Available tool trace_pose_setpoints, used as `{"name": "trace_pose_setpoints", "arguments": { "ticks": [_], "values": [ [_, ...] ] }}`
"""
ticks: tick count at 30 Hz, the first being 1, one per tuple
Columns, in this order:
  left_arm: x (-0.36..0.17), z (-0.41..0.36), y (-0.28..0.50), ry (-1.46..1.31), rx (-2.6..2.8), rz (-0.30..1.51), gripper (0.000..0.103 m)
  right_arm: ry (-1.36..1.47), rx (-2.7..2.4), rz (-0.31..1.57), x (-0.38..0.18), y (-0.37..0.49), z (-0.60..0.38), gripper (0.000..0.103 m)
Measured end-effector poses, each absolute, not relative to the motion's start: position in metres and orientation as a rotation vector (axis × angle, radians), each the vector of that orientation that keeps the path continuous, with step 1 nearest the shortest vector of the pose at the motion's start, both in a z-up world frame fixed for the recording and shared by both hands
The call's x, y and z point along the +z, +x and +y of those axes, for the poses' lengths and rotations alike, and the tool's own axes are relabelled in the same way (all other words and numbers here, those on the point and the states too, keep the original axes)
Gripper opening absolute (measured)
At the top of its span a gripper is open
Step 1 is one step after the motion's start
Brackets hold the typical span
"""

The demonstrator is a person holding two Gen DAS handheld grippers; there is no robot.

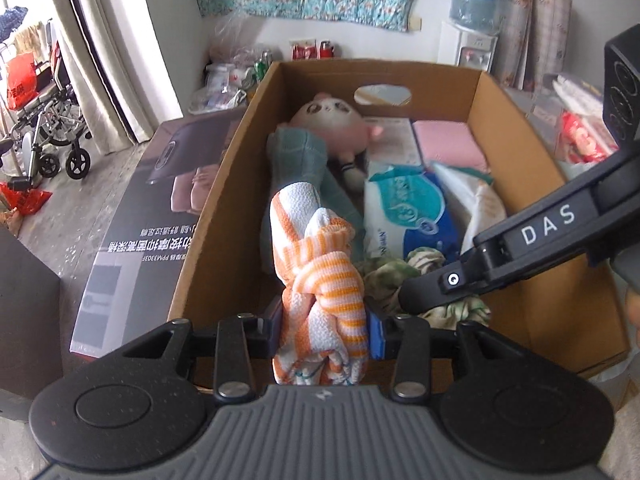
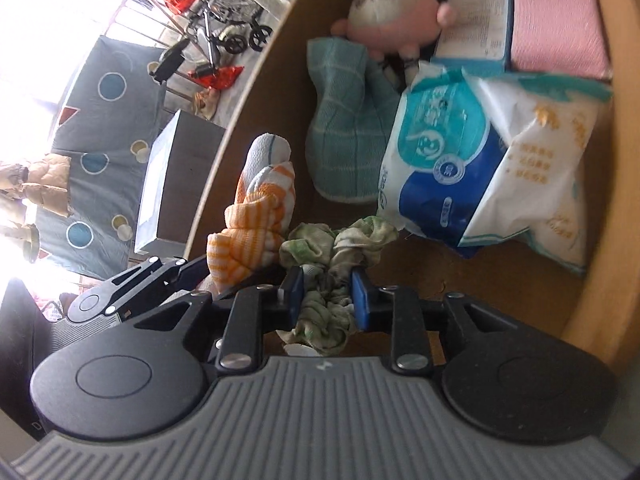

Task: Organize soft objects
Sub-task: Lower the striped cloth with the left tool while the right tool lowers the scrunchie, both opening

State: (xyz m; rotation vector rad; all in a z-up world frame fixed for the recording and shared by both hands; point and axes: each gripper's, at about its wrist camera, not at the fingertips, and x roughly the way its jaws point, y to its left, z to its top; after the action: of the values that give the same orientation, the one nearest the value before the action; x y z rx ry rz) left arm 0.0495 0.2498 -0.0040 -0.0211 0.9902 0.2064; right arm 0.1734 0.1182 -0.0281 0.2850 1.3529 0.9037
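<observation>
My left gripper is shut on an orange-and-white striped towel, held over the near end of a cardboard box; the towel also shows in the right wrist view. My right gripper is shut on a crumpled green-and-white cloth, low inside the box; that cloth also shows in the left wrist view. In the box lie a teal towel, a pink plush doll, a blue wipes pack, a white tissue pack and a folded pink cloth.
A flat printed appliance carton lies left of the box. A wheelchair stands far left by the curtains. A water dispenser and bags stand behind. Packaged goods sit right of the box.
</observation>
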Motion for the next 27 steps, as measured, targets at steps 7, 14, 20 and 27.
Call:
{"name": "trace_pose_setpoints", "arguments": {
  "ticks": [7,14,20,27],
  "values": [
    [-0.013,0.254,0.054,0.010,0.217,1.016,0.048,0.258,0.886,1.435,-0.052,0.175,0.133,0.032],
    [-0.014,0.255,0.054,0.032,0.210,1.015,0.049,0.277,0.869,1.469,-0.064,0.177,0.133,0.032],
    [-0.014,0.256,0.056,0.041,0.204,1.037,0.053,0.304,0.881,1.409,-0.054,0.183,0.126,0.035],
    [-0.021,0.252,0.063,0.048,0.186,1.116,0.045,0.320,0.882,1.355,-0.036,0.189,0.114,0.041]
  ]
}}
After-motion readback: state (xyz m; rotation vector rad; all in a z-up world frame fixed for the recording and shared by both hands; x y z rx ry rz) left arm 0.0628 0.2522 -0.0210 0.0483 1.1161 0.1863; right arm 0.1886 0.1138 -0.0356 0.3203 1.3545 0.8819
